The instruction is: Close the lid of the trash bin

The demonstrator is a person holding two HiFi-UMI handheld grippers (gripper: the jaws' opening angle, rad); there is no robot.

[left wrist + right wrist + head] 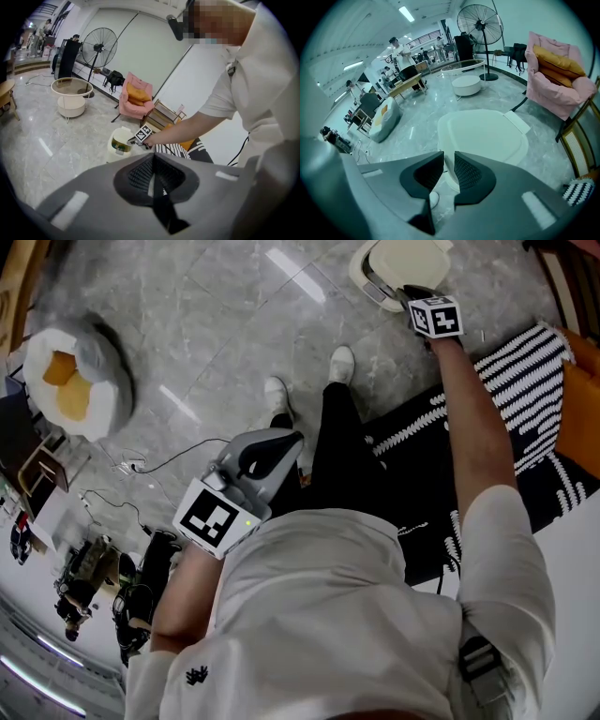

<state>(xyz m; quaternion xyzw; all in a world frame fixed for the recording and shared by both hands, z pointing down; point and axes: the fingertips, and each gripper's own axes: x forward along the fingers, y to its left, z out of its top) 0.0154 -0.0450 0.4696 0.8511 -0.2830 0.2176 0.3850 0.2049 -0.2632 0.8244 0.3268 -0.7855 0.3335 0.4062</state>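
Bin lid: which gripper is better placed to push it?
Right. The right gripper is at the bin, its fingers at the lid; the left gripper is back near the person.

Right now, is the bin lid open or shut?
Nearly shut: the lid lies flat over the trash bin in the right gripper view, but a dark band beneath it in the left gripper view suggests a gap.

trash bin (113, 151) | cream, upright on floor (234, 324) | lid (483, 133) ajar, almost down
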